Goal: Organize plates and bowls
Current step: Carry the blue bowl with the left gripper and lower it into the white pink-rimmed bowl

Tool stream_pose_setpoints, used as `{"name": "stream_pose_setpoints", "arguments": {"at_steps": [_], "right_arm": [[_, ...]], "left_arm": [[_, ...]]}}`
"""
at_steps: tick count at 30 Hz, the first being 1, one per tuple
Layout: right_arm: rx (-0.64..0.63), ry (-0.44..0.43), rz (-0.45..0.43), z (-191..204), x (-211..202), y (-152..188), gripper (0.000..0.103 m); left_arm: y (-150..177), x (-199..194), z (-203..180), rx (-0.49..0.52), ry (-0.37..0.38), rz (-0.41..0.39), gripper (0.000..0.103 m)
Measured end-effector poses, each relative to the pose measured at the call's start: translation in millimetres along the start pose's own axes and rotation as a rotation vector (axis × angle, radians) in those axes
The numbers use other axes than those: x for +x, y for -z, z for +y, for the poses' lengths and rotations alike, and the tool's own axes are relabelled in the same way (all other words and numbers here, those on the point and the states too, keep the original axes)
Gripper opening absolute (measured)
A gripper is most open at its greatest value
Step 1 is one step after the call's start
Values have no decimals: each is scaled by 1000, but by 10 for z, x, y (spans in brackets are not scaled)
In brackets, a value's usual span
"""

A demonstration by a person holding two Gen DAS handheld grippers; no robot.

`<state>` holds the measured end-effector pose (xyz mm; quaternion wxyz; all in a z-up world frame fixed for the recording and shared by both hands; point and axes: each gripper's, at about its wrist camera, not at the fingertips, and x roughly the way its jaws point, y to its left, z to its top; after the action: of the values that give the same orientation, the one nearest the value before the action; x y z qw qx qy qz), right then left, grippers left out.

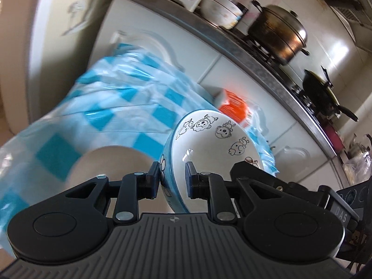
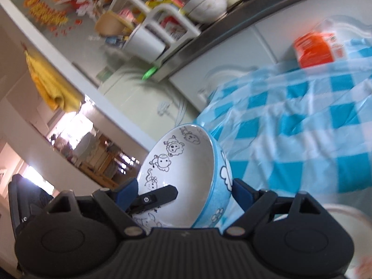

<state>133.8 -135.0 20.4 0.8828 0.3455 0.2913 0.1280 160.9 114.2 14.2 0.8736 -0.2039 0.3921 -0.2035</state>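
A blue-and-white cartoon bowl rides tilted on edge above a blue-checked tablecloth, its rim clenched by the left gripper, one pad outside the wall, one inside. In the right wrist view the same bowl sits between the right gripper's jaws, which stand spread; its far pad seems to graze the blue outer wall, and whether the near pad touches cannot be told, so the right gripper reads as released.

The likely trouble: a single pinch on a glazed rim, with the bowl canted, could let it pivot or slip onto the table; the two grippers crowd each other and could knock.

Blur smears the cloth and the counter behind. A pale round dish lies half hidden behind the left gripper, and an orange carton at the far table edge is unreadable. The bowl's base is cut off.
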Motion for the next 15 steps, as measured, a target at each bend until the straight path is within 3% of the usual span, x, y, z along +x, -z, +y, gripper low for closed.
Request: {"name": "stream_pose_setpoints", "arguments": {"at_steps": [10, 15], "right_arm": [[-14, 37, 77, 300, 299, 287, 88], [-36, 69, 95, 388, 402, 367, 88]], "left_arm": [[148, -189, 426, -54, -27, -8, 19], [164, -176, 424, -53, -34, -16, 18]]}}
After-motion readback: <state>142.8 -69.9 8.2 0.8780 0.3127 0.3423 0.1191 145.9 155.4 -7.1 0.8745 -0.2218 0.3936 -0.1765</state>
